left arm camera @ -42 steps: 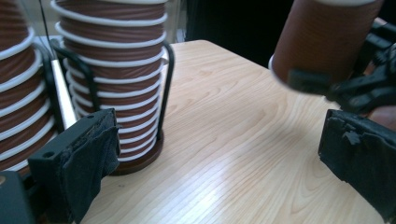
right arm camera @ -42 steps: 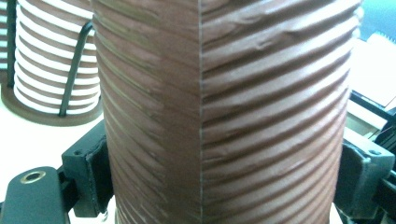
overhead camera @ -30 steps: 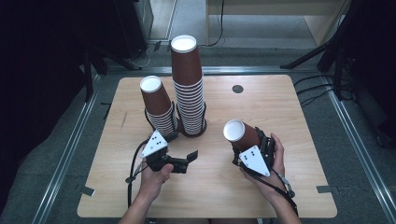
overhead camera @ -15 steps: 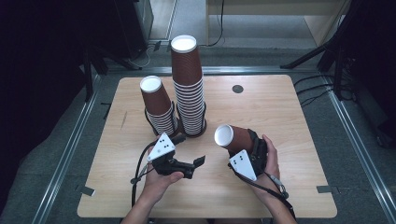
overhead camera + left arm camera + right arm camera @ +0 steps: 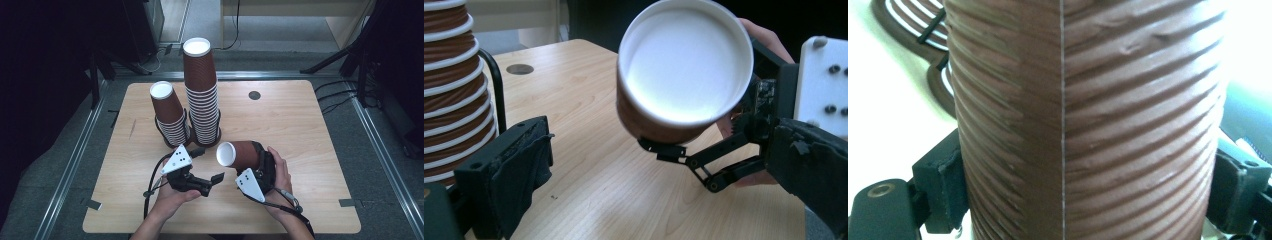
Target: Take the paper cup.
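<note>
Brown cup (image 5: 239,154) clamped sideways in right gripper (image 5: 261,172) jaws; left gripper (image 5: 212,182) jaws apart; two cup stacks (image 5: 200,95)

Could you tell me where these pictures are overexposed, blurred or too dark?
Right gripper view: the table is blown out white and the ribbed brown cup slightly soft. Left gripper view: glare inside the cup. High view: dark surroundings.

Cup (image 5: 239,154): brown ribbed paper, white inside, empty. Tipped on its side above the table's near middle, mouth toward the left, base to the right. Vertical seam runs down the ribbed wall in the right gripper view (image 5: 1062,120). White rim faces the left gripper view (image 5: 684,60).
</note>
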A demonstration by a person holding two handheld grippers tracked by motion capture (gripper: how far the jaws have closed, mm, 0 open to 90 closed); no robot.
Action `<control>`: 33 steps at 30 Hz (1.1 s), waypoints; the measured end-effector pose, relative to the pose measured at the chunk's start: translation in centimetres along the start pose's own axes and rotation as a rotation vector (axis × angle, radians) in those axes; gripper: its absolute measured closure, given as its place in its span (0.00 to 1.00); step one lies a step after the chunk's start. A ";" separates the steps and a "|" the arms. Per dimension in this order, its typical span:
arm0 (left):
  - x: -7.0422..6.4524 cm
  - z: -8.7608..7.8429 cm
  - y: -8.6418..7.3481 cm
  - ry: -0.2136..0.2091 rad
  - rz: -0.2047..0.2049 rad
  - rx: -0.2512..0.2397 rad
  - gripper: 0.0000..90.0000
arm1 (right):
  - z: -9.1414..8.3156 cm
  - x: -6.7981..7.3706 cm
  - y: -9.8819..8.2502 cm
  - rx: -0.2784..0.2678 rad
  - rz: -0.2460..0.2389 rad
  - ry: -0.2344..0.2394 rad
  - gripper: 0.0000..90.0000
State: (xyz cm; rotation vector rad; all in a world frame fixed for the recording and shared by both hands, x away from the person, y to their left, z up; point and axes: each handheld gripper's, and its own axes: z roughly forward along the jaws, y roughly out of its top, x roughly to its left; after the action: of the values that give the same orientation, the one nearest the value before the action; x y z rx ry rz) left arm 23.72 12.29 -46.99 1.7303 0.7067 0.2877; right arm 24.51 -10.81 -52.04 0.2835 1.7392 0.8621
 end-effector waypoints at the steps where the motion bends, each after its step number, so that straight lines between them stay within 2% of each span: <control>1: 0.0 0.0 0.0 0.001 0.002 0.005 0.00 | 0.0 0.1 0.1 -0.001 -0.011 0.005 0.13; 8: -0.1 0.3 0.0 -0.012 -0.008 0.015 0.00 | 0.0 0.8 0.3 -0.013 -0.047 0.028 0.12; 11: -0.1 0.5 0.0 -0.014 -0.007 0.021 0.00 | -0.1 1.1 0.3 -0.026 -0.040 0.058 0.12; 18: -0.5 1.0 0.0 -0.032 -0.001 0.034 0.03 | -0.3 1.6 0.7 -0.042 -0.063 0.076 0.12; 22: -0.5 0.9 0.0 -0.040 -0.008 0.031 0.06 | -0.3 1.7 0.8 -0.049 -0.054 0.096 0.12; 24: -0.5 0.9 0.0 -0.035 -0.006 0.032 0.07 | -0.3 1.8 0.8 -0.055 -0.070 0.096 0.12; 26: -0.4 0.9 0.0 -0.029 -0.008 0.041 0.08 | -0.3 2.0 0.9 -0.050 -0.066 0.106 0.12; 29: -0.6 1.1 0.1 0.014 -0.007 0.071 0.15 | -0.3 2.1 1.0 -0.052 -0.075 0.105 0.12; 33: -0.5 1.3 0.1 -0.001 -0.022 0.087 0.17 | -0.3 2.1 1.0 -0.053 -0.086 0.097 0.12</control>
State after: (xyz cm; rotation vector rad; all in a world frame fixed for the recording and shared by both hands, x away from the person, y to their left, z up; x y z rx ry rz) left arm 24.02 10.94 -47.21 1.8040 0.7467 0.2444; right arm 23.26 -8.98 -52.90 0.1326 1.8022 0.8700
